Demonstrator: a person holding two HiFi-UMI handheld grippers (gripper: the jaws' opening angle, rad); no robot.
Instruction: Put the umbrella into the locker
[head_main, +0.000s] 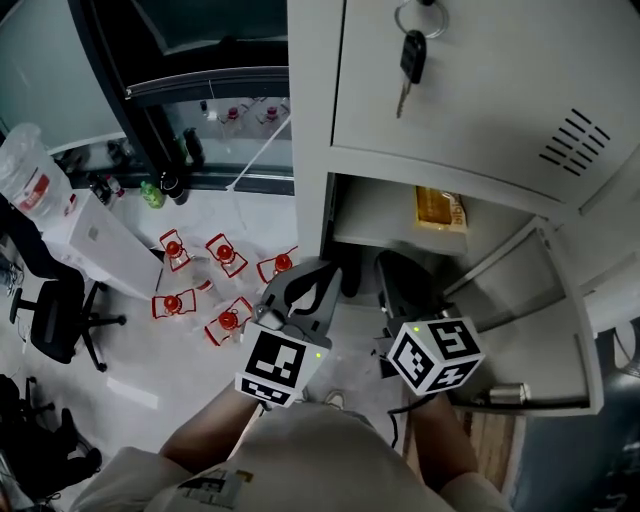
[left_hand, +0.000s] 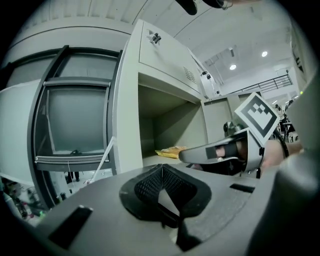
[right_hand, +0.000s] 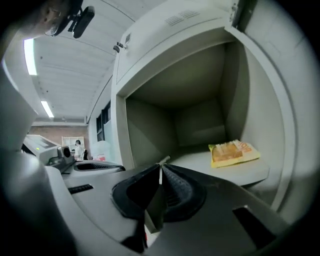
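No umbrella shows in any view. The grey locker's open compartment (head_main: 375, 215) lies straight ahead of both grippers, and its door (head_main: 545, 330) is swung out to the right. A yellow snack packet (head_main: 440, 210) (left_hand: 169, 151) (right_hand: 233, 151) rests on the compartment's floor. My left gripper (head_main: 322, 268) (left_hand: 161, 167) is held before the compartment's left edge, its tips touching and nothing between them. To its right, my right gripper (head_main: 392, 262) (right_hand: 160, 167) points level into the opening, with its jaws together and empty. In the left gripper view the right gripper (left_hand: 186, 155) shows alongside.
The shut locker door above carries a key (head_main: 410, 62) in its lock. Several red-capped bottles (head_main: 225, 255) stand on the floor to the left, near a white box (head_main: 105, 240) and a black office chair (head_main: 55, 320). A dark-framed window (left_hand: 75, 120) adjoins the locker.
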